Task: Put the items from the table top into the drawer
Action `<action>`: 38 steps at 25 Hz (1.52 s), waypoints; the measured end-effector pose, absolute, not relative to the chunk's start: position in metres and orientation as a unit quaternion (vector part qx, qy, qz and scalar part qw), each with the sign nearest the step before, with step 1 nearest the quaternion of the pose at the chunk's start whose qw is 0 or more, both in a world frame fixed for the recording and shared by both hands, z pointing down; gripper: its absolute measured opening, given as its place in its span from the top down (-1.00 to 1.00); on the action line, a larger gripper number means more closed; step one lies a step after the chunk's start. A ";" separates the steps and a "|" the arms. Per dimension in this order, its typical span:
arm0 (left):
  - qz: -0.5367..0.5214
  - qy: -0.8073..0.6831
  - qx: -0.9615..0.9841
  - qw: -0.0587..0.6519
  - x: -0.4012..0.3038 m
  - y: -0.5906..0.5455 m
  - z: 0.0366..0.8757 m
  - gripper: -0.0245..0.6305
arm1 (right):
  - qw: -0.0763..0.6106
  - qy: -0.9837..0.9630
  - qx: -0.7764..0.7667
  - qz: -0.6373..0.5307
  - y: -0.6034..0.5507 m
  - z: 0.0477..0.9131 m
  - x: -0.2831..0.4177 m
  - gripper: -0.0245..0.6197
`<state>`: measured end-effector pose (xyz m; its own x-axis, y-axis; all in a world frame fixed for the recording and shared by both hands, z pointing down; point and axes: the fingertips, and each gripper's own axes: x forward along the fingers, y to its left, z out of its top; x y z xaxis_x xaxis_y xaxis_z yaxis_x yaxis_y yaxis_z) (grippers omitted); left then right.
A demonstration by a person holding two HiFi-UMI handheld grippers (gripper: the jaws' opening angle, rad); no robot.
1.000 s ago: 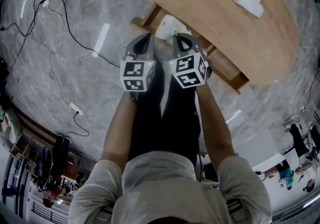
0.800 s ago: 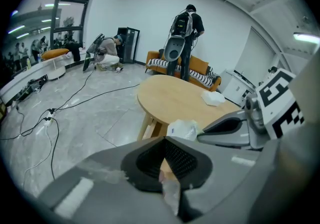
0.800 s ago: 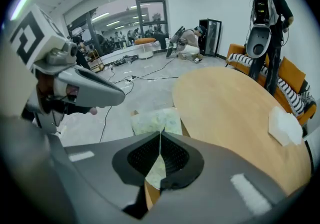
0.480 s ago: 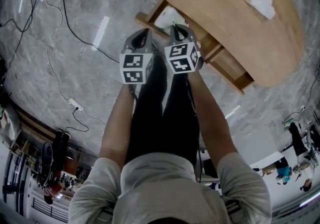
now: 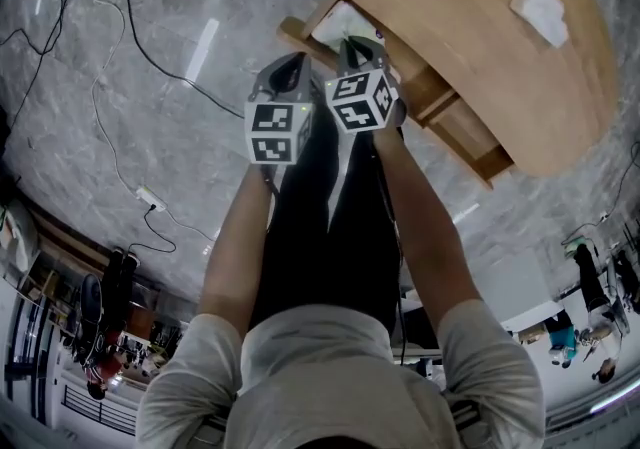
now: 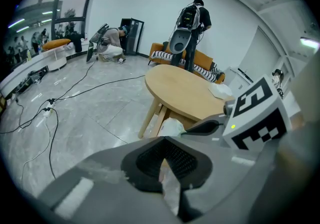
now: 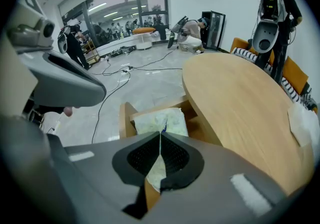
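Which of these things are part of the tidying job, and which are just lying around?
Part of the job:
- white packet on the table top
- wooden table
- open drawer
- white pouch already in the drawer

Just lying about:
- floor cables
- power strip
- orange sofa

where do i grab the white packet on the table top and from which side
Grip the white packet across its narrower width, near the middle, coming down from above. It lies flat on the wooden table with nothing beside it, so both long edges look free for the jaws. It looks low and soft, so a sideways approach would likely just push it.
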<state>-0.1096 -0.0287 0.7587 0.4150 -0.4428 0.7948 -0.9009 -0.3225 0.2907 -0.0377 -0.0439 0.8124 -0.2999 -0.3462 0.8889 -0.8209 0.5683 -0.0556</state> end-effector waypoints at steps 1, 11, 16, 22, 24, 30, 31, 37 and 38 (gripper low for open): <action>0.306 -0.445 0.754 0.375 -0.110 -0.028 0.760 0.86 | 0.451 -0.762 0.382 0.266 -0.044 0.815 -0.040 0.90; 0.296 -0.449 0.747 0.391 -0.114 -0.023 0.765 0.86 | 0.466 -0.762 0.370 0.258 -0.049 0.832 -0.050 0.90; 0.292 -0.451 0.745 0.394 -0.116 -0.023 0.766 0.86 | 0.468 -0.762 0.364 0.259 -0.048 0.844 -0.051 0.90; 0.278 -0.458 0.751 0.387 -0.117 -0.026 0.740 0.86 | 0.457 -0.778 0.345 0.259 -0.051 0.835 -0.057 0.55; 0.258 -0.475 0.747 0.387 -0.124 -0.028 0.717 0.86 | 0.444 -0.780 0.361 0.254 -0.052 0.805 -0.054 0.52; 0.191 -0.512 0.752 0.370 -0.126 -0.042 0.612 0.86 | 0.319 -0.806 0.455 0.204 -0.073 0.644 -0.047 0.90; 0.180 -0.510 0.761 0.359 -0.122 -0.048 0.590 0.86 | 0.300 -0.813 0.462 0.190 -0.078 0.615 -0.045 0.90; 0.127 -0.503 0.809 0.275 -0.113 -0.073 0.458 0.86 | 0.208 -0.818 0.524 0.117 -0.097 0.453 -0.039 0.90; 0.111 -0.504 0.814 0.268 -0.112 -0.078 0.438 0.86 | 0.193 -0.816 0.535 0.100 -0.100 0.426 -0.038 0.90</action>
